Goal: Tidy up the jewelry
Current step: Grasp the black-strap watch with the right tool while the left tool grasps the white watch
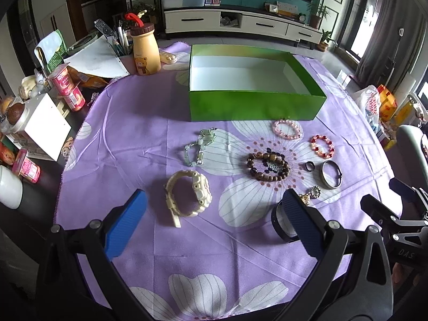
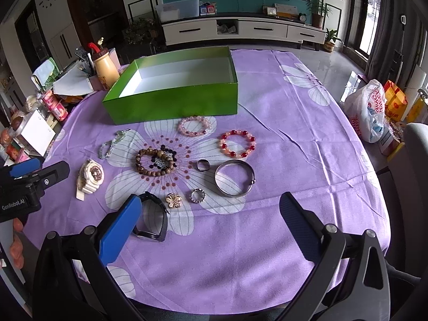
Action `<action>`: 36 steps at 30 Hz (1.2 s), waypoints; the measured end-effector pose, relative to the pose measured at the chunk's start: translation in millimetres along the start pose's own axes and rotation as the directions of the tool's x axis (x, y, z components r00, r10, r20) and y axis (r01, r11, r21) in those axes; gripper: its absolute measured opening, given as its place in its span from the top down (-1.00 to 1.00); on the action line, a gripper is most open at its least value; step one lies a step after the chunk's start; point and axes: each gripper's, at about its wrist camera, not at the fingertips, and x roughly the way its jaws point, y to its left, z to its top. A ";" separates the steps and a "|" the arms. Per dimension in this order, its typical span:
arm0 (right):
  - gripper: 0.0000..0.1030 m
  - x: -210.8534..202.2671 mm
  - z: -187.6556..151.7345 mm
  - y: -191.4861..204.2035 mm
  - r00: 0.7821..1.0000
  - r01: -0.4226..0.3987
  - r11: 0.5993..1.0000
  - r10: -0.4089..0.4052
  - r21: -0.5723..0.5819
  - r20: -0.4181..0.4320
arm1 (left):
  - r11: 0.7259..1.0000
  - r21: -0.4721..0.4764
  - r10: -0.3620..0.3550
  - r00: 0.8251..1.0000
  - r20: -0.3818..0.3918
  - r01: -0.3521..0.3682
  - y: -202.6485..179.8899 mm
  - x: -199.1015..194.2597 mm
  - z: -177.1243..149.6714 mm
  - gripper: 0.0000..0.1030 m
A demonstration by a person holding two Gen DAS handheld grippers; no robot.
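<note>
In the left wrist view, the left gripper (image 1: pixel 214 224) stood wide open and empty above the purple table (image 1: pixel 128 139). The white watch (image 1: pixel 188 196) lay just ahead between its fingers, and the empty green box (image 1: pixel 254 104) waited behind the jewelry.

In the right wrist view, the right gripper (image 2: pixel 211 224) was also open, holding nothing. The black watch (image 2: pixel 152 220) lay beside its left finger (image 2: pixel 120 232), near the gold brooch (image 2: pixel 174 200) and small ring (image 2: pixel 198 195). I think a careless descent could push these small pieces or wrinkle the cloth, and the thin ring may slip from the pads.
</note>
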 end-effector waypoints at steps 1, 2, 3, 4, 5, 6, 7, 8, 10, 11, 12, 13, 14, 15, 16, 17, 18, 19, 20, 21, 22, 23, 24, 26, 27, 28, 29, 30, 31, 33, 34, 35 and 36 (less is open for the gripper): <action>-0.97 -0.6 0.1 -1.1 1.000 -0.010 1.000 0.010 0.007 0.003 | 1.000 -0.012 -0.016 1.000 -0.003 0.016 4.4 -0.2 0.9 -0.96; -0.97 -1.1 -0.2 -1.4 1.000 -0.017 1.000 0.017 0.010 0.005 | 0.999 -0.022 -0.030 1.000 -0.005 0.030 7.0 0.0 1.2 -0.96; -0.97 -1.2 -0.5 -2.0 1.000 -0.026 1.000 0.026 0.014 0.006 | 0.998 -0.041 -0.055 0.998 -0.011 0.054 11.9 0.7 1.8 -0.96; -0.97 -1.0 -1.2 -2.5 0.999 -0.037 0.999 0.037 0.018 0.006 | 0.995 -0.060 -0.077 0.997 -0.014 0.076 16.6 1.4 1.9 -0.96; -0.97 -0.8 -1.9 -2.9 0.999 -0.046 0.999 0.046 0.020 0.004 | 0.994 -0.071 -0.088 0.996 -0.014 0.086 19.1 2.0 1.5 -0.96; -0.97 -0.3 -3.1 -3.2 0.998 -0.059 0.998 0.059 0.023 0.002 | 0.992 -0.084 -0.100 0.995 -0.018 0.098 22.4 3.9 0.9 -0.90; -0.97 1.2 -4.3 -3.6 0.997 -0.074 0.997 0.074 0.026 -0.002 | 0.991 -0.089 -0.104 0.994 -0.021 0.102 23.5 6.0 0.2 -0.86; -0.97 3.1 -6.1 -3.6 0.996 -0.092 0.995 0.092 0.029 -0.009 | 0.990 -0.094 -0.112 0.993 -0.025 0.109 24.7 9.2 -1.2 -0.75; -0.97 7.1 -9.5 -2.8 0.993 -0.115 0.993 0.116 0.032 -0.022 | 0.988 -0.099 -0.125 0.991 -0.043 0.120 25.5 15.6 -4.0 -0.63; -0.97 10.2 -11.9 -1.9 0.992 -0.125 0.992 0.126 0.034 -0.032 | 0.987 -0.099 -0.131 0.990 -0.056 0.125 25.3 19.9 -5.6 -0.53; -0.97 11.8 -13.8 -1.4 0.990 -0.132 0.991 0.133 0.035 -0.036 | 0.986 -0.100 -0.137 0.989 -0.062 0.130 25.5 22.6 -6.9 -0.42; -0.93 14.1 -15.8 -0.9 0.989 -0.142 0.989 0.144 0.036 -0.041 | 0.985 -0.104 -0.147 0.987 -0.068 0.139 26.1 25.1 -8.5 -0.37; -0.85 16.9 -17.8 -0.1 0.986 -0.157 0.987 0.159 0.041 -0.050 | 0.983 -0.108 -0.159 0.984 -0.077 0.150 26.8 29.5 -9.9 -0.25; -0.82 19.5 -18.6 0.4 0.984 -0.165 0.985 0.168 0.045 -0.058 | 0.981 -0.111 -0.167 0.982 -0.084 0.158 27.2 32.7 -10.6 -0.14; -0.73 23.0 -20.3 1.5 0.982 -0.171 0.984 0.174 0.047 -0.068 | 0.981 -0.113 -0.170 0.982 -0.087 0.160 27.6 35.0 -11.2 -0.08; -0.65 26.2 -21.7 3.0 0.981 -0.174 0.984 0.177 0.045 -0.078 | 0.979 -0.119 -0.176 0.980 -0.090 0.165 28.5 38.4 -12.2 -0.02; -0.61 29.3 -23.5 4.5 0.980 -0.176 0.983 0.179 0.043 -0.088 | 0.978 -0.122 -0.179 0.980 -0.092 0.167 28.6 40.3 -12.7 -0.02; -0.55 32.3 -25.4 6.5 0.979 -0.178 0.983 0.181 0.038 -0.096 | 0.978 -0.122 -0.179 0.979 -0.096 0.167 28.9 43.1 -13.3 -0.02; -0.45 36.4 -27.6 9.2 0.977 -0.183 0.982 0.186 0.035 -0.106 | 0.979 -0.121 -0.177 0.979 -0.097 0.165 29.0 45.3 -13.8 0.00; -0.38 39.9 -29.4 10.5 0.975 -0.189 0.981 0.192 0.034 -0.115 | 0.980 -0.118 -0.171 0.980 -0.099 0.159 28.9 48.0 -14.4 0.03; -0.25 44.6 -31.2 12.8 0.971 -0.199 0.979 0.202 0.037 -0.129 | 0.982 -0.114 -0.164 0.981 -0.101 0.152 28.7 50.6 -14.6 0.07; -0.15 48.2 -32.6 13.9 0.969 -0.204 0.978 0.208 0.039 -0.137 | 0.983 -0.109 -0.158 0.982 -0.107 0.147 27.8 54.2 -15.2 0.14; -0.09 52.2 -33.7 14.5 0.967 -0.206 0.978 0.210 0.043 -0.144 | 0.984 -0.107 -0.157 0.981 -0.111 0.145 28.0 56.0 -15.0 0.24; 0.05 60.6 -35.4 16.7 0.965 -0.203 0.978 0.208 0.050 -0.160 | 0.985 -0.103 -0.150 0.982 -0.119 0.138 27.6 62.6 -15.6 0.29; 0.09 63.3 -35.6 16.7 0.964 -0.203 0.978 0.209 0.054 -0.165 | 0.985 -0.102 -0.149 0.981 -0.125 0.137 27.0 66.8 -16.0 0.30; 0.19 66.7 -35.3 17.0 0.963 -0.203 0.977 0.210 0.060 -0.168 | 0.985 -0.101 -0.149 0.981 -0.128 0.137 27.3 67.9 -16.0 0.31; 0.23 70.4 -34.8 17.8 0.961 -0.206 0.976 0.215 0.066 -0.174 | 0.986 -0.098 -0.149 0.980 -0.131 0.137 26.9 71.0 -15.9 0.33; 0.28 73.9 -34.1 19.0 0.960 -0.207 0.976 0.216 0.068 -0.180 | 0.986 -0.096 -0.151 0.980 -0.133 0.139 26.4 73.0 -15.7 0.38; 0.35 77.8 -33.8 20.3 0.958 -0.206 0.976 0.215 0.068 -0.190 | 0.985 -0.093 -0.153 0.979 -0.134 0.142 26.0 75.5 -15.5 0.38; 0.47 85.2 -34.0 22.0 0.953 -0.209 0.975 0.220 0.075 -0.207 | 0.988 -0.081 -0.142 0.980 -0.138 0.132 24.5 80.3 -14.5 0.46; 0.53 89.1 -34.2 22.5 0.949 -0.211 0.974 0.224 0.081 -0.222 | 0.989 -0.078 -0.138 0.981 -0.139 0.128 24.3 82.1 -13.8 0.49; 0.56 92.0 -34.6 22.8 0.947 -0.212 0.974 0.226 0.084 -0.230 | 0.989 -0.074 -0.136 0.980 -0.142 0.126 24.0 84.2 -13.5 0.54; 0.58 92.8 -34.4 23.5 0.947 -0.212 0.974 0.225 0.081 -0.229 | 0.990 -0.071 -0.134 0.980 -0.147 0.125 23.7 86.1 -13.1 0.61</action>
